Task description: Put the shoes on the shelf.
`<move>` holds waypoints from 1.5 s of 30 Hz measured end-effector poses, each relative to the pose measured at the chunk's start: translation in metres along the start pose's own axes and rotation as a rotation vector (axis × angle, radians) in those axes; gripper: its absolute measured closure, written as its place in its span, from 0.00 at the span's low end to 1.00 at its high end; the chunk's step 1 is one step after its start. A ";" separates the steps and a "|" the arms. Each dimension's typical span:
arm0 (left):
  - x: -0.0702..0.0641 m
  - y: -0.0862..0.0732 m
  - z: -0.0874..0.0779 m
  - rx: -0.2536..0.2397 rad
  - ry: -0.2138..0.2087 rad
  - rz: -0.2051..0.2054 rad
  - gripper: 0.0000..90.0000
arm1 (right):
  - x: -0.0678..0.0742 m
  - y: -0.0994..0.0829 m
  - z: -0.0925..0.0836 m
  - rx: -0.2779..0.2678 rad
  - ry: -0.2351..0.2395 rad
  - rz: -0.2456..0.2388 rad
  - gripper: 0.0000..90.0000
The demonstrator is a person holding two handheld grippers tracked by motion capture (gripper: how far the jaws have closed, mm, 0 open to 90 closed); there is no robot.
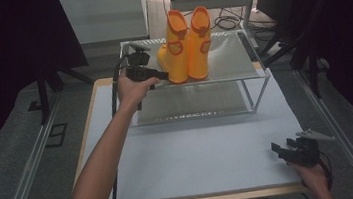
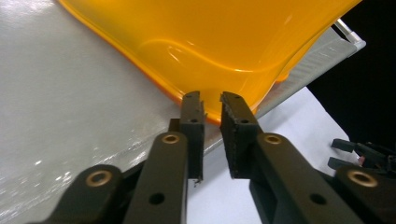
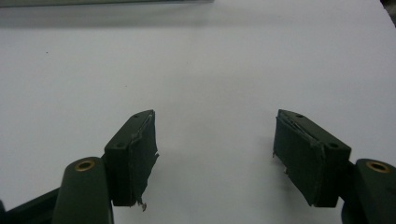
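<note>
Left gripper (image 1: 161, 74) at toe of left boot (image 1: 172, 47), jaws narrowly parted, nothing pinched; boot sole just ahead of fingertips (image 2: 233, 105), on rack top shelf (image 1: 232, 55) edge.
Risk: nudge from tips slides boot, topples it into second boot (image 1: 198, 41).
Right gripper (image 1: 283, 148) wide, empty, on table (image 1: 196, 157).

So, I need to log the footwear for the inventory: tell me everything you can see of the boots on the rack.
The boots are a pair of small yellow-orange wellingtons with darker orange top rims and side loops, glossy like rubber or plastic. They stand upright, side by side and touching, soles down, near the front edge of the rack's top metal shelf. The left tongs sit at the left boot's sole edge, jaws slightly apart with nothing clearly clamped between them; whether a tip touches the sole can't be told. Nothing else touches them.
</note>
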State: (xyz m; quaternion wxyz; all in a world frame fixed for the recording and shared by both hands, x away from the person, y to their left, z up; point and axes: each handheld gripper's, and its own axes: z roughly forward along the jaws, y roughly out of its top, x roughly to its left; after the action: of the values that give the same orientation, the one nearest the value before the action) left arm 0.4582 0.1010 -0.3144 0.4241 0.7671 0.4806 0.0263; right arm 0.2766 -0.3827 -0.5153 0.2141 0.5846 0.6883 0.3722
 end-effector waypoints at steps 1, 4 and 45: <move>0.001 -0.001 -0.002 -0.003 -0.003 0.002 0.86 | 0.000 0.000 0.000 0.000 -0.001 -0.003 0.33; 0.002 -0.004 -0.007 -0.003 -0.008 0.010 0.81 | 0.001 0.000 0.000 0.000 0.000 -0.007 0.33; 0.003 -0.094 -0.060 -0.036 -0.125 0.075 0.73 | 0.005 -0.001 0.002 0.020 0.005 -0.021 0.33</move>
State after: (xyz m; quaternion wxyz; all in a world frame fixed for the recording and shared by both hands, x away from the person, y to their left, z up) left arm 0.3656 0.1573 -0.3408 0.4655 0.7772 0.4234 0.0029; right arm 0.2764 -0.3770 -0.5169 0.2108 0.5785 0.6986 0.3645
